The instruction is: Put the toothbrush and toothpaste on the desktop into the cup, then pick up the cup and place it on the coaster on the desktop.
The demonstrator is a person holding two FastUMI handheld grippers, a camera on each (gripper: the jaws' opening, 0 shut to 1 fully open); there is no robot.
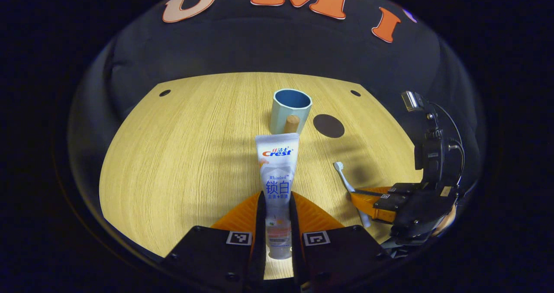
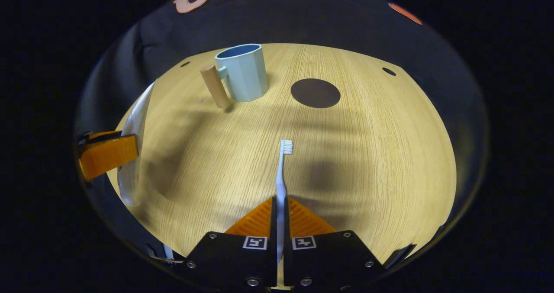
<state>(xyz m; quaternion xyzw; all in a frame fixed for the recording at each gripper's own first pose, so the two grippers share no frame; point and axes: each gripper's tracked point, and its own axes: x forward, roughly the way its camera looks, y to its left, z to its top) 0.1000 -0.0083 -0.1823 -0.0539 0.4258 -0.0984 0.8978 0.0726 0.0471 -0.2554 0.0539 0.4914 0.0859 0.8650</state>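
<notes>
Pale wood-grain counter (image 2: pixel 368 154): left gripper (image 1: pixel 277 206) jaws clamp the toothpaste tube (image 1: pixel 277 172), right gripper (image 2: pixel 280 210) jaws pinch the toothbrush (image 2: pixel 282 172), both short of the empty blue cup (image 2: pixel 242 72) beside the dark coaster (image 2: pixel 315 93); the light cup could tip if either item strikes its rim.

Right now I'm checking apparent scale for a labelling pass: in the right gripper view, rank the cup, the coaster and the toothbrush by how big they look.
1. toothbrush, longest, though it is nearest the camera, which inflates it
2. cup, handle included
3. coaster, close to the cup's body in width, so this order is unsure
</notes>
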